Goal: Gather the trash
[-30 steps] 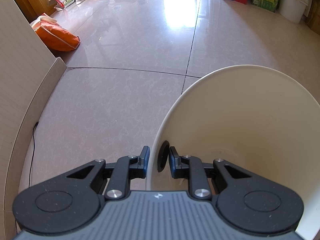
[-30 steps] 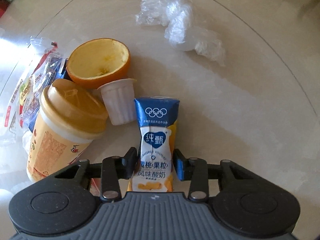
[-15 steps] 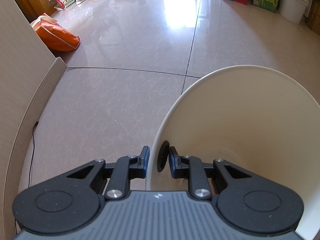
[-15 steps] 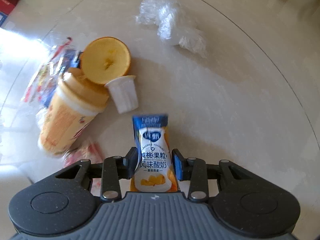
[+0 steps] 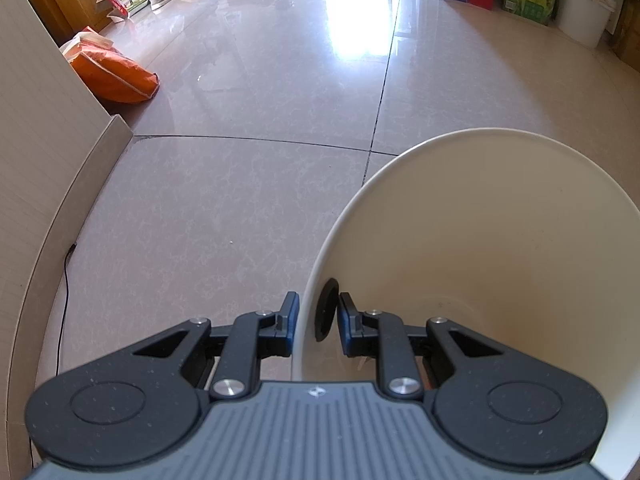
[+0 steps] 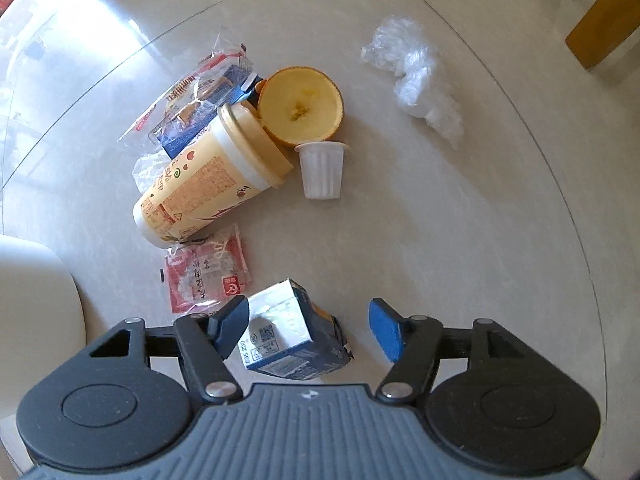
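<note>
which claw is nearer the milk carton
Right. The right claw has the milk carton between its opening jaws, which do not press on it. The left claw is shut on the bin wall, and no carton shows in its view.

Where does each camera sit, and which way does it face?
Left wrist: on the left gripper, angled down over the floor; its fingers clamp the cream bin wall.
Right wrist: on the right gripper, facing down at table trash; jaws opening around the yogurt carton, unpressed.
Shared: probably the bin.
</note>
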`<state>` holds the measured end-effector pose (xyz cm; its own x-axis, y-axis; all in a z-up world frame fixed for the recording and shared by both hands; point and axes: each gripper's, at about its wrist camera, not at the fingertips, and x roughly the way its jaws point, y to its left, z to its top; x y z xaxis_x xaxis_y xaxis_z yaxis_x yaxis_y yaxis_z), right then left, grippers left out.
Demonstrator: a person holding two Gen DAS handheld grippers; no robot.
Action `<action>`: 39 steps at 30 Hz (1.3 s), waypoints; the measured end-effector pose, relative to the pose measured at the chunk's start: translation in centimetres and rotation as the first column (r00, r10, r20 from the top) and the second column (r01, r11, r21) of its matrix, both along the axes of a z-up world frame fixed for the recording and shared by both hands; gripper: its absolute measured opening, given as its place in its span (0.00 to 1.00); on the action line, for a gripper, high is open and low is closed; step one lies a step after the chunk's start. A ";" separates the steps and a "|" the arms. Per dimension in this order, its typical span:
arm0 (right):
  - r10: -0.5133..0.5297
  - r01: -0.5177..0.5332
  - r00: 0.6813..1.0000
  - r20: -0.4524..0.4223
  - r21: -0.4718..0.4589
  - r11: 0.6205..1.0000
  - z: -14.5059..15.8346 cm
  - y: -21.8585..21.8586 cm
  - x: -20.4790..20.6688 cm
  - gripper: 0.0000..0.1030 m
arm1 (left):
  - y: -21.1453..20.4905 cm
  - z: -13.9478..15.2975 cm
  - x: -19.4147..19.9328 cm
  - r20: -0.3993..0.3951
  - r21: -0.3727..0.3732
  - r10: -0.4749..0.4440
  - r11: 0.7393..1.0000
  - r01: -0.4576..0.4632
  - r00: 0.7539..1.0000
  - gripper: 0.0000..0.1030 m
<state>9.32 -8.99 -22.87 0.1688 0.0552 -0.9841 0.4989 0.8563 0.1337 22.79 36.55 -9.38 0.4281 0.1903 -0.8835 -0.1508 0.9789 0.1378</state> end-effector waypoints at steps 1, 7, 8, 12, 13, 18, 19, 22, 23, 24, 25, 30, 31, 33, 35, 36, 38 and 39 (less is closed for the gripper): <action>0.015 -0.015 0.999 0.031 0.001 1.000 0.2 0.2 -0.5 0.77 | 0.0 0.0 0.0 0.000 0.001 -0.001 1.000 0.001 1.000 0.20; 0.134 -0.134 0.981 0.138 -0.007 0.991 -0.8 1.6 -1.7 0.92 | 0.0 0.0 -0.1 0.001 -0.003 -0.004 1.000 0.004 1.000 0.20; 0.153 -0.153 0.978 0.141 -0.014 0.988 -0.9 2.0 -1.9 0.92 | 0.0 0.0 -0.1 0.000 -0.004 -0.003 1.000 0.003 1.000 0.20; 0.296 -0.284 0.942 0.155 -0.095 0.954 -1.5 4.3 -3.0 0.92 | -0.1 0.0 0.0 -0.001 0.006 -0.007 1.000 0.007 1.000 0.20; 0.328 -0.314 0.935 0.133 -0.117 0.942 -2.2 4.8 -3.0 0.92 | -0.2 0.0 -0.1 -0.001 0.007 -0.008 1.000 0.008 1.000 0.20; 0.380 -0.362 0.922 0.075 -0.181 0.914 -4.3 5.7 -3.0 0.74 | -0.2 0.0 0.0 -0.002 0.002 -0.003 1.000 0.003 1.000 0.20; 0.389 -0.370 0.919 0.065 -0.195 0.908 -4.4 5.7 -2.9 0.67 | -0.2 0.0 0.0 -0.002 0.005 -0.004 1.000 0.004 1.000 0.20; 0.394 -0.380 0.918 0.038 -0.192 0.905 -4.7 5.4 -2.9 0.48 | -0.2 0.0 0.0 -0.003 0.004 -0.004 1.000 0.004 1.000 0.20; 0.391 -0.379 0.920 0.032 -0.194 0.905 -4.6 5.3 -2.8 0.48 | -0.2 0.0 0.0 -0.003 0.001 -0.003 1.000 0.003 1.000 0.20; 0.393 -0.380 0.919 0.030 -0.198 0.904 -4.5 5.2 -2.8 0.48 | -0.1 0.0 0.0 -0.004 0.000 -0.003 1.000 0.003 1.000 0.20; 0.394 -0.381 0.919 0.022 -0.205 0.901 -4.3 5.3 -2.8 0.48 | -0.1 0.0 0.0 -0.005 -0.001 -0.002 1.000 0.002 1.000 0.20; 0.419 -0.411 0.908 -0.005 -0.207 0.888 -1.9 6.3 -2.6 0.48 | 0.1 0.1 0.1 -0.008 -0.007 0.004 1.000 -0.004 1.000 0.20; 0.429 -0.420 0.903 -0.006 -0.210 0.883 -1.3 6.5 -2.5 0.48 | 0.2 0.1 0.2 -0.008 -0.009 0.005 1.000 -0.006 1.000 0.20; 0.451 -0.441 0.893 -0.001 -0.209 0.873 0.3 7.1 -2.2 0.48 | 0.3 0.1 0.1 -0.008 -0.011 0.005 1.000 -0.005 1.000 0.20; 0.478 -0.465 0.878 0.017 -0.203 0.862 2.2 7.8 -1.8 0.48 | 0.4 0.0 0.1 -0.008 -0.015 0.005 1.000 -0.005 1.000 0.20; 0.494 -0.480 0.869 0.026 -0.203 0.854 3.2 8.2 -1.6 0.48 | 0.5 0.0 0.1 -0.007 -0.015 0.004 1.000 -0.004 1.000 0.20; 0.528 -0.509 0.847 0.055 -0.205 0.836 5.6 9.1 -1.1 0.48 | 0.6 0.0 0.1 -0.007 -0.016 0.004 1.000 -0.004 1.000 0.20; 0.548 -0.525 0.833 0.074 -0.204 0.826 6.8 9.6 -0.8 0.48 | 0.6 0.0 0.1 -0.007 -0.015 0.004 1.000 -0.004 1.000 0.20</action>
<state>8.48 0.64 -16.04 0.2817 0.0091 -0.9595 -0.0568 0.9984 -0.0072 22.86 37.12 -9.41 0.4215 0.1781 -0.8891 -0.1535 0.9804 0.1236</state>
